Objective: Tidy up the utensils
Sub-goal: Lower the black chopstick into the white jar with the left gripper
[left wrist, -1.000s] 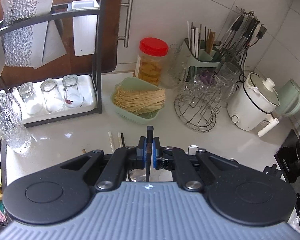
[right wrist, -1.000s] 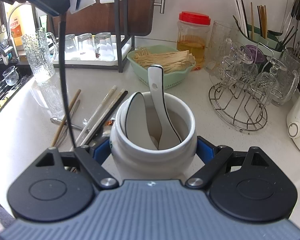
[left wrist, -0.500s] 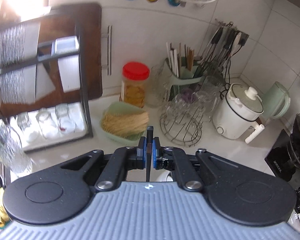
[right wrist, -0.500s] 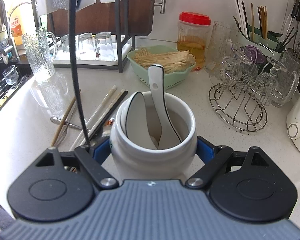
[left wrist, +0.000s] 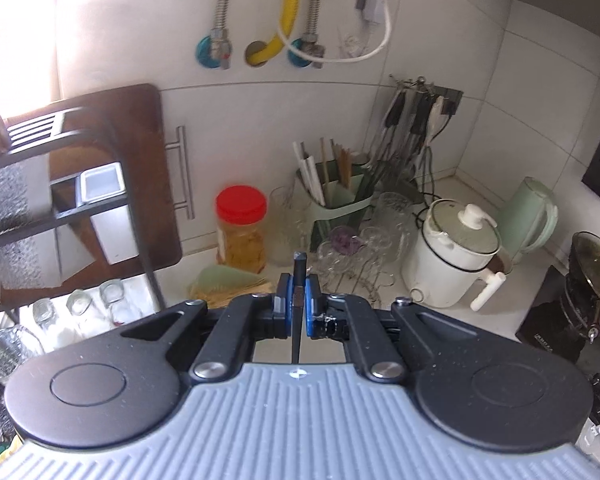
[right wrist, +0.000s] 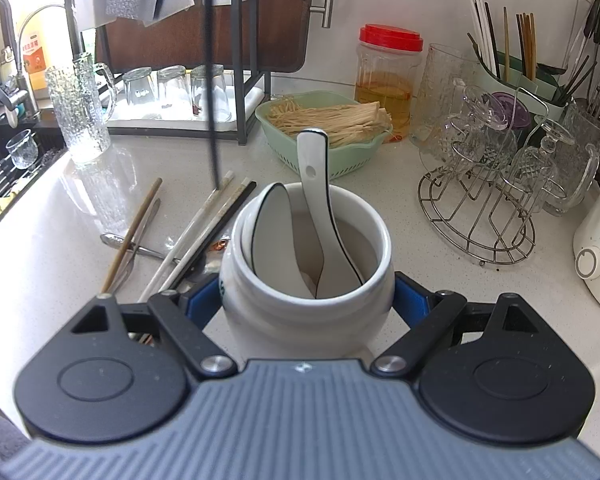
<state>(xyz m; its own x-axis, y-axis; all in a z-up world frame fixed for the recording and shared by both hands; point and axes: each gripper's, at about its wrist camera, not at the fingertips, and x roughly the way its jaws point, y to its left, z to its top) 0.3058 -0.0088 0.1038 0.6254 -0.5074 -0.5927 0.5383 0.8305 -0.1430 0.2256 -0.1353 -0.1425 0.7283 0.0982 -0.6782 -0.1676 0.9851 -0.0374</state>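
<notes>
Gripping a black chopstick (left wrist: 299, 280) between closed pads, the left gripper (left wrist: 297, 307) has risen since a second ago — its view now takes in the wall pipes (left wrist: 288, 12). The right gripper (right wrist: 306, 300) stays clamped on the white jar (right wrist: 306, 304) — two spoons (right wrist: 320, 216) inside, loose chopsticks (right wrist: 196, 236) lying beside it on the counter (right wrist: 400, 208).

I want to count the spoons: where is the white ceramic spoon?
In the right wrist view, the white ceramic spoon stands in the white jar between the right gripper's fingers, before the green basket.
</notes>
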